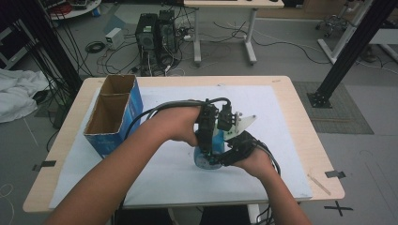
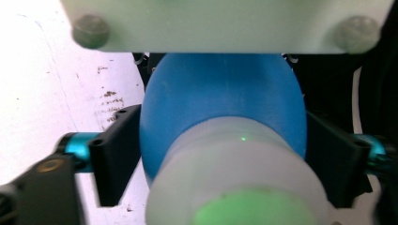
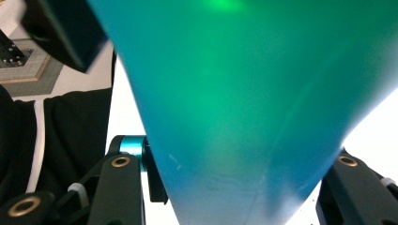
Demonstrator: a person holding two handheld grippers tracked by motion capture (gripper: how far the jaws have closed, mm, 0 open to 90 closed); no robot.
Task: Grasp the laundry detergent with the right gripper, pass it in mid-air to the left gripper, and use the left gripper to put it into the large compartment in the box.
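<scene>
A blue bottle with a pale translucent cap stands on the white mat near the middle of the table. My left gripper comes down on it from above. In the left gripper view its black jaws press the two sides of the blue body, so the left gripper is shut on the bottle. My right gripper meets the bottle low on its right side. In the right gripper view the bottle sits between the jaws of the right gripper.
An open blue cardboard box stands at the left of the white mat. The wooden table edge runs past the mat on the right. Computer towers and cables lie on the floor beyond.
</scene>
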